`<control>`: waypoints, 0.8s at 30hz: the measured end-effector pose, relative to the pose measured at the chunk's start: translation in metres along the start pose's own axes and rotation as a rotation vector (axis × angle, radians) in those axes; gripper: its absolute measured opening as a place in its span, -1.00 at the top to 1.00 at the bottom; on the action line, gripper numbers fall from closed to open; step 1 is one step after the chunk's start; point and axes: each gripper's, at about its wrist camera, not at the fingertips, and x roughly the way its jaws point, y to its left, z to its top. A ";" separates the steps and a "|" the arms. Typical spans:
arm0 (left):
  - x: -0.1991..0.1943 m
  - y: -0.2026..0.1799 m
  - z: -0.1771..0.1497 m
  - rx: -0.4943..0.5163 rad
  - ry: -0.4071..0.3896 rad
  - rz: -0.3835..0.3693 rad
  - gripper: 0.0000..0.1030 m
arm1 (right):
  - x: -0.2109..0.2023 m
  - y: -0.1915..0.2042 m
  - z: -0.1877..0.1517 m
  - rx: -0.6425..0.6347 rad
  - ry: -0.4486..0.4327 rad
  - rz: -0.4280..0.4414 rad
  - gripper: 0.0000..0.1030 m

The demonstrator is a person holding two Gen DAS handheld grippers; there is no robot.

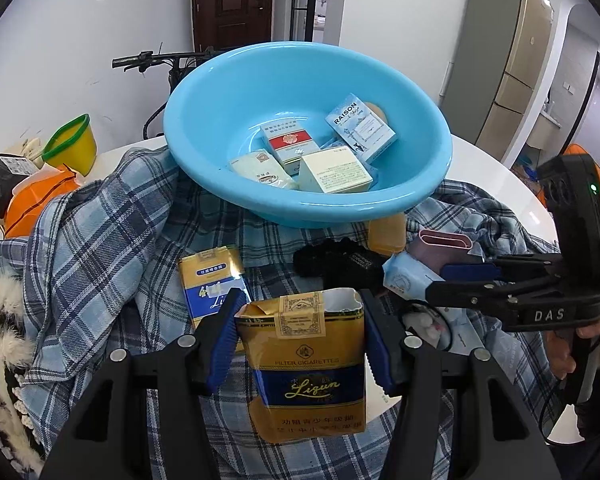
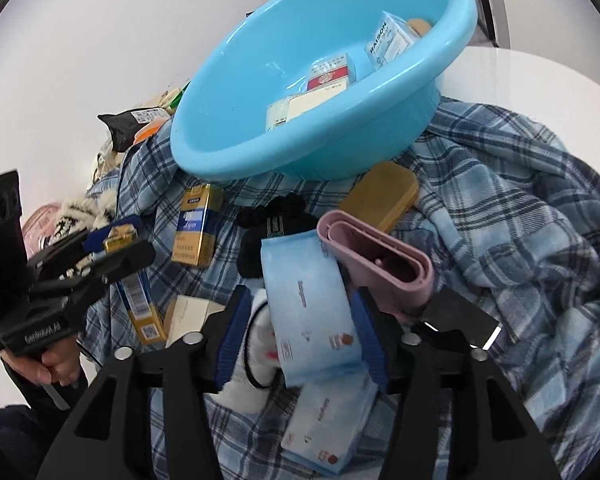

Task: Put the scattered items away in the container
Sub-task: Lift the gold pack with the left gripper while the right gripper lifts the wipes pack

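Observation:
A light blue basin (image 1: 236, 92) (image 2: 236, 120) stands tilted on a blue plaid shirt (image 1: 100, 224) (image 2: 520, 200) and holds several small boxes. My left gripper (image 1: 300, 336) is shut on a gold and blue Liqun cigarette pack (image 1: 304, 364), held in front of the basin; the pack also shows in the right wrist view (image 2: 140, 300). My right gripper (image 2: 296, 316) is shut on a light blue tissue pack (image 2: 308, 300) (image 1: 404, 280). A second Liqun pack (image 1: 208, 280) (image 2: 196, 228) lies on the shirt.
On the shirt lie a pink holder (image 2: 384, 256), a tan case (image 2: 384, 192), a black knitted item (image 2: 272, 220), another tissue pack (image 2: 332, 416) and a cream box (image 2: 188, 312). A yellow cup (image 1: 72, 144) and an orange bag (image 1: 32, 200) stand at left.

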 end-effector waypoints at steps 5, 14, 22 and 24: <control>0.002 0.001 -0.001 -0.004 0.003 -0.001 -0.13 | 0.012 0.003 0.006 0.008 0.010 0.001 -0.05; 0.001 -0.001 0.000 -0.002 -0.004 -0.004 -0.13 | 0.012 0.011 -0.001 -0.064 -0.024 -0.074 0.31; -0.003 -0.006 -0.001 -0.037 -0.039 0.031 -0.13 | -0.014 0.024 -0.007 -0.124 -0.115 -0.169 0.31; -0.006 -0.008 -0.001 -0.051 -0.057 0.043 -0.13 | -0.024 0.024 -0.010 -0.134 -0.155 -0.192 0.31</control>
